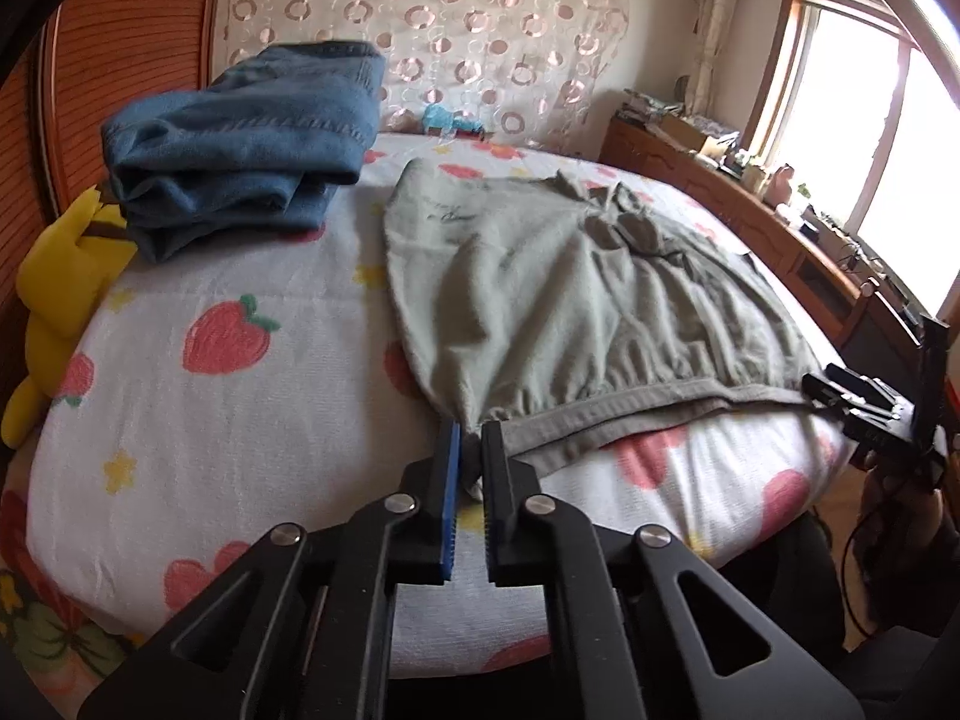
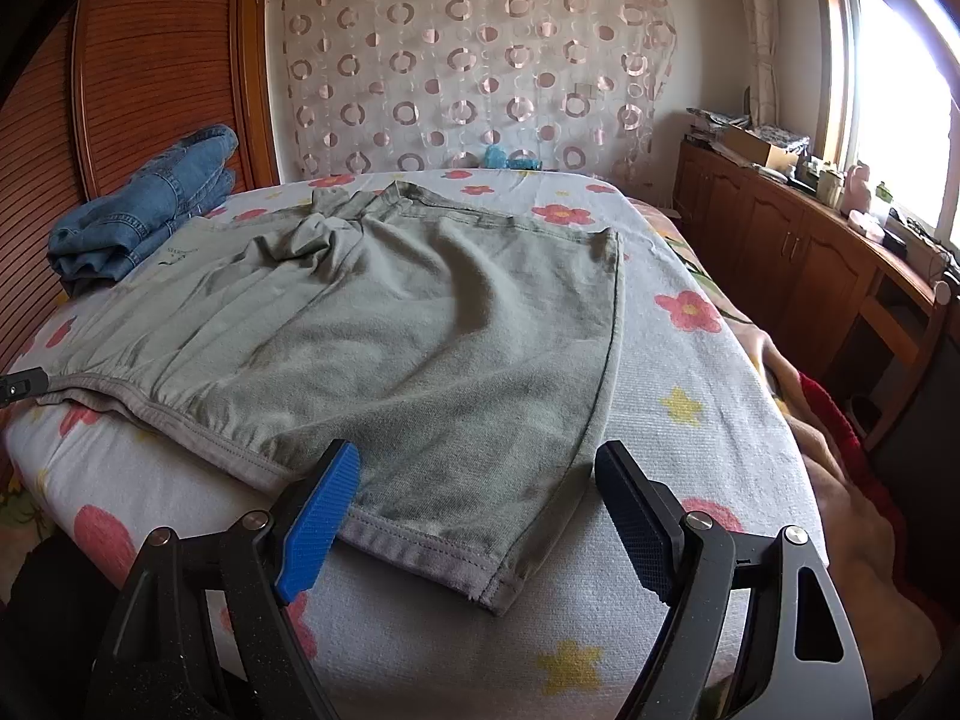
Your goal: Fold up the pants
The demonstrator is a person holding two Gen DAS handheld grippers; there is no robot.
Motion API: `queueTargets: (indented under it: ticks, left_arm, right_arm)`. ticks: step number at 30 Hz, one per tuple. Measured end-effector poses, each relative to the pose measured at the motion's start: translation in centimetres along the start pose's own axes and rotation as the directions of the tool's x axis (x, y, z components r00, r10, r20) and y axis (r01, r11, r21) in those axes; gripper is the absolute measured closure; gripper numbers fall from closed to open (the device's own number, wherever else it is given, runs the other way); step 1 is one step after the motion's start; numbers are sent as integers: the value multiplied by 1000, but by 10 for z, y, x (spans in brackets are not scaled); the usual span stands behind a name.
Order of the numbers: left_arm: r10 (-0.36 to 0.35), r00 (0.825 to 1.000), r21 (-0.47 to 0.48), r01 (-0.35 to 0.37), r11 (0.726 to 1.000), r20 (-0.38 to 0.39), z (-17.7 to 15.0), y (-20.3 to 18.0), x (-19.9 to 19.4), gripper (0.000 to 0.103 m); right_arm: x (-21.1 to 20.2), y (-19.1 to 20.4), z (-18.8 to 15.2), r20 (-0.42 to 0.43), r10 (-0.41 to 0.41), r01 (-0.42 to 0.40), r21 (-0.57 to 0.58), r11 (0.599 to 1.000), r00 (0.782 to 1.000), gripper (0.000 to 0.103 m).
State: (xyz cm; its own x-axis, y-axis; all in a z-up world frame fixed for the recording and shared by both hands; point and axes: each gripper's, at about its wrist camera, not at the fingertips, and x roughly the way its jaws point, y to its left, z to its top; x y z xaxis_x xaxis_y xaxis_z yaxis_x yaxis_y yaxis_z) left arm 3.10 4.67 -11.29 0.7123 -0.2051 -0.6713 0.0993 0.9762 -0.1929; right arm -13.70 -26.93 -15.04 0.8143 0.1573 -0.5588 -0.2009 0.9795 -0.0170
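Grey-green pants (image 1: 576, 300) lie spread on the bed, waistband toward the front edge; they also show in the right wrist view (image 2: 420, 330). My left gripper (image 1: 471, 438) is shut on the left corner of the waistband. My right gripper (image 2: 477, 468) is open, its fingers either side of a leg hem (image 2: 432, 546) near the bed's front edge. The right gripper also shows at the right edge of the left wrist view (image 1: 864, 402).
Folded blue jeans (image 1: 240, 144) sit at the back left of the bed (image 1: 240, 420), also in the right wrist view (image 2: 144, 204). A yellow plush toy (image 1: 60, 294) lies at the left edge. A wooden cabinet (image 2: 798, 252) runs along the right under the window.
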Motion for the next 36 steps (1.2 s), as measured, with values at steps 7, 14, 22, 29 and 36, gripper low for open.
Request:
queueTargets:
  ticks: [7, 14, 22, 29, 36]
  left_arm:
    - [-76, 995, 40, 74, 996, 63, 18, -22, -17, 97]
    - [-147, 986, 86, 140, 986, 81, 43, -46, -16, 97]
    - [-244, 963, 178, 222, 959, 112, 80, -93, 0, 97]
    - [-288, 953, 230, 261, 938, 91, 101, -121, 9, 97]
    - [-316, 948, 253, 300, 920, 26, 108, -142, 32, 97]
  right_arm:
    - [12, -2, 13, -14, 18, -18, -1, 1000, 1000, 21]
    - [9, -10, 19, -5, 48, -48, 27, 998, 999, 21]
    - [13, -11, 21, 9, 42, -43, 29, 999, 999, 21]
    - [16, -13, 18, 10, 40, -40, 29, 999, 999, 21]
    - [17, -10, 18, 14, 40, -41, 38, 998, 999, 21]
